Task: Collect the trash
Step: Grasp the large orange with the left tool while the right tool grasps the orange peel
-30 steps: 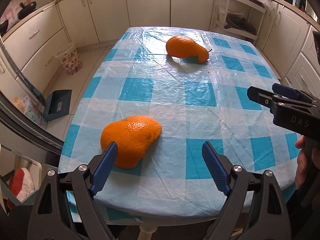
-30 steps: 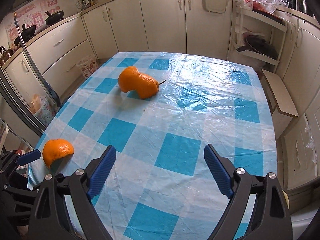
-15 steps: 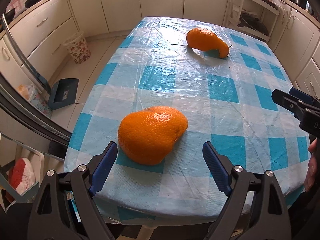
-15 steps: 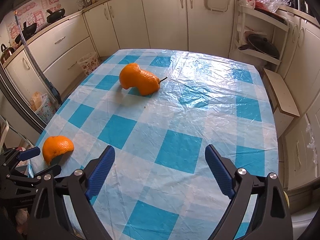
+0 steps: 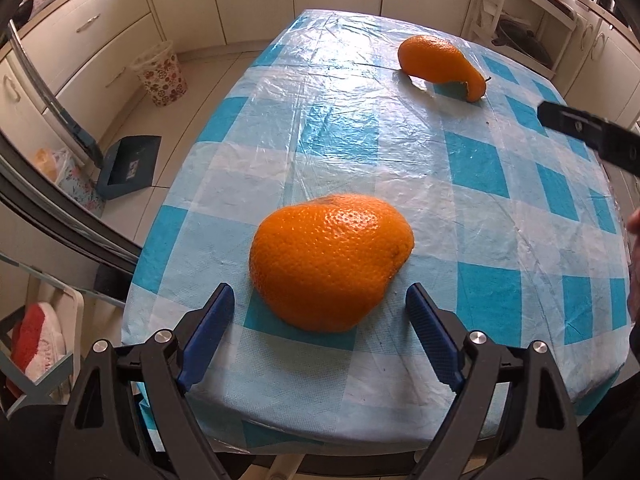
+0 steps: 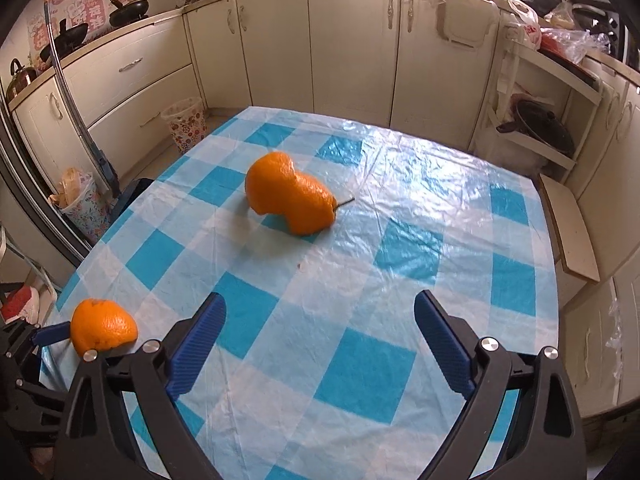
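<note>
Two pieces of orange peel lie on a blue-and-white checked tablecloth (image 5: 360,128). The near peel (image 5: 330,262) sits by the table's front left corner, just ahead of my open left gripper (image 5: 320,320), between the lines of its blue fingers. It also shows in the right wrist view (image 6: 103,326), with the left gripper's fingertip (image 6: 50,334) beside it. The far peel (image 5: 440,66), with a small stem, lies further back; it is in the right wrist view (image 6: 290,198) well ahead of my open, empty right gripper (image 6: 320,332), which shows at the right in the left wrist view (image 5: 588,136).
A flowered waste basket (image 5: 160,78) stands on the floor left of the table, also in the right wrist view (image 6: 187,124). A blue dustpan (image 5: 128,166) lies on the floor. Cabinets ring the room. A shelf unit (image 6: 536,128) stands at the back right.
My left gripper has moved forward and right, so the near peel now lies centred close in front of its open fingers. My right gripper has advanced slightly over the table.
</note>
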The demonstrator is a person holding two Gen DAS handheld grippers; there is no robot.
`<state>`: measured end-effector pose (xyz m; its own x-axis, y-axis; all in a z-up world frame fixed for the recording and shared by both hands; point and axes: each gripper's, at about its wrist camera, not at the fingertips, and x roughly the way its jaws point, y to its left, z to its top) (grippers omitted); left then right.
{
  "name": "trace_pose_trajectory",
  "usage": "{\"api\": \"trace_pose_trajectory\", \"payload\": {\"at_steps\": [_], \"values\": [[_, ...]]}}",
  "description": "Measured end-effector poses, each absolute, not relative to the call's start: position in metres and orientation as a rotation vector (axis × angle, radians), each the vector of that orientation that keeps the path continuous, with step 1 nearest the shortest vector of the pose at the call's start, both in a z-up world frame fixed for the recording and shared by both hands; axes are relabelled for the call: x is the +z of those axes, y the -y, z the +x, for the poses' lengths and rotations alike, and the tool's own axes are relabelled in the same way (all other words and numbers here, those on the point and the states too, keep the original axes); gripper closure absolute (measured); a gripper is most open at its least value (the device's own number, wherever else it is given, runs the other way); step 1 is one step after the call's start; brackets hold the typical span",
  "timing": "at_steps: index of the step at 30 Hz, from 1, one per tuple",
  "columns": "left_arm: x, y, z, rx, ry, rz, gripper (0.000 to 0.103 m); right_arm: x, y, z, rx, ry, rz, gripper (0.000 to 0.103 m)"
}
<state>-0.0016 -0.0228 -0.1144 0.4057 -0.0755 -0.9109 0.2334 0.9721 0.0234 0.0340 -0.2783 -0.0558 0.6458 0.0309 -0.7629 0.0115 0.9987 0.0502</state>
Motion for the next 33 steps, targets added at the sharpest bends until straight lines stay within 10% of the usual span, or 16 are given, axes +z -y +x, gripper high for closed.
{"api": "trace_pose_trajectory", "payload": {"at_steps": [15, 21, 25, 33], "values": [[-0.114, 0.012, 0.008, -0.191, -1.135, 0.167, 0.019, -0.095, 0.251, 0.134, 0.135, -0.948, -0.083, 0.012], [-0.114, 0.011, 0.013, -0.198, -1.137, 0.155, 0.019, -0.095, 0.278, 0.134, 0.149, -0.963, 0.079, 0.066], [-0.114, 0.011, 0.014, -0.203, -1.128, 0.156, 0.019, -0.089, 0.293, 0.119, 0.18, -0.971, 0.146, 0.068], [-0.108, 0.032, 0.009, -0.244, -1.075, 0.212, 0.056, -0.072, 0.315, 0.063, 0.264, -0.999, 0.266, 0.067]]}}
